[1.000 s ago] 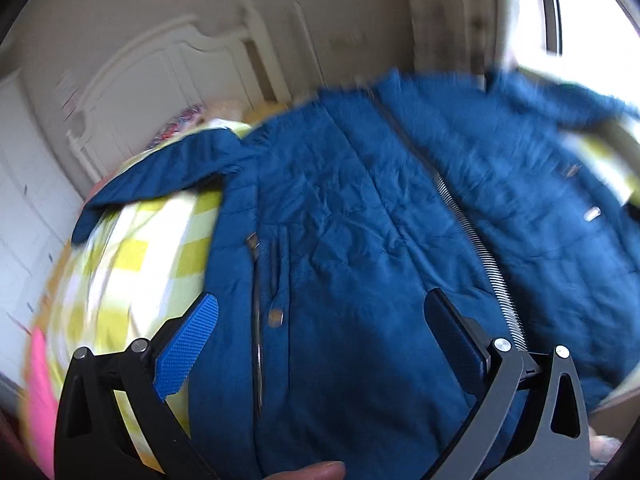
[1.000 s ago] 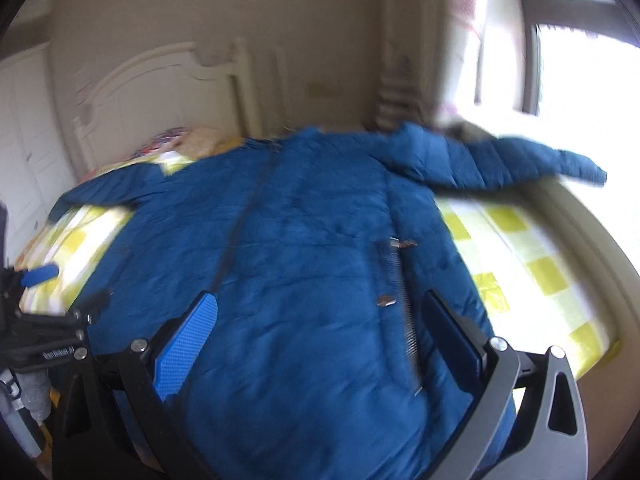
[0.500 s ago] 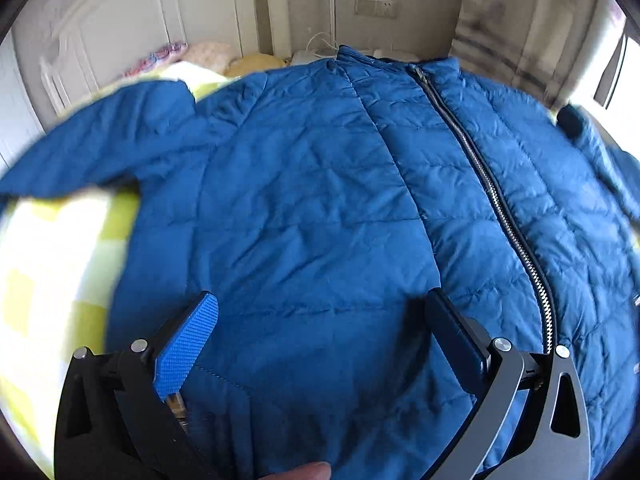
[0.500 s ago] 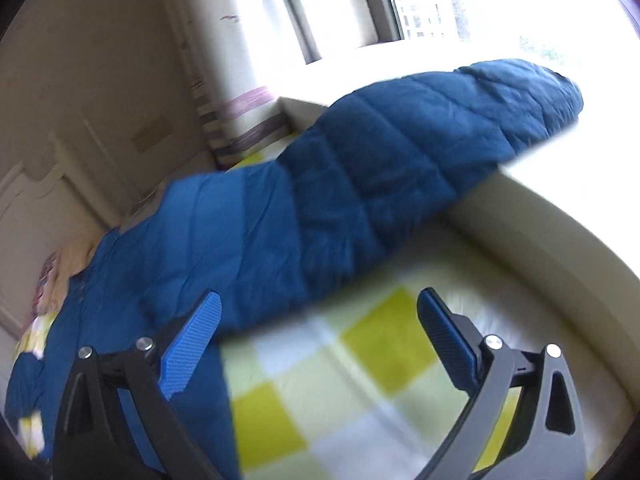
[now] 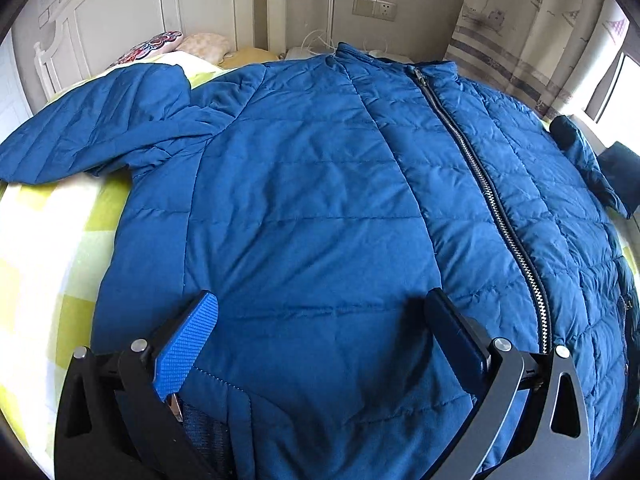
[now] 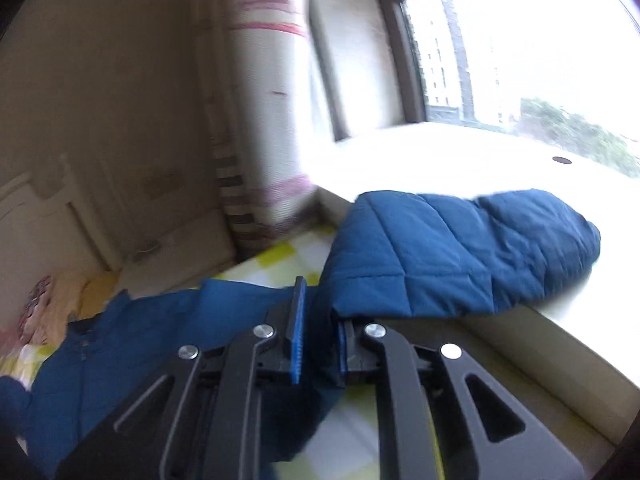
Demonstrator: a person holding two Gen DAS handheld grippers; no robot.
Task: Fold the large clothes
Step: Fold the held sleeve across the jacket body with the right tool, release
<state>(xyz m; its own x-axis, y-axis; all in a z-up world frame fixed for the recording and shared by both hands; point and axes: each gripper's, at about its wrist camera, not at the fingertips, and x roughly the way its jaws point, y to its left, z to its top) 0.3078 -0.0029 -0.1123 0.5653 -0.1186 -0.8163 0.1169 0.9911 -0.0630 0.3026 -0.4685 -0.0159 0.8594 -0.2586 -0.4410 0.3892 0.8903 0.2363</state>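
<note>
A large blue quilted jacket lies zipped, front up, spread over the bed in the left wrist view, its left sleeve stretched out to the left. My left gripper is open and hovers just above the jacket's lower front, holding nothing. In the right wrist view my right gripper is shut on the jacket's right sleeve, gripping it near the shoulder end; the sleeve's cuff end rests on the bright window ledge.
The bed has a yellow-and-white checked sheet. A white headboard and pillows are at the far end. A curtain hangs by the window. The ledge's wall borders the bed on the right.
My right gripper has moved onto the right sleeve and shut on it; it was open half a second ago. My left gripper has moved slightly closer over the jacket's front, still open.
</note>
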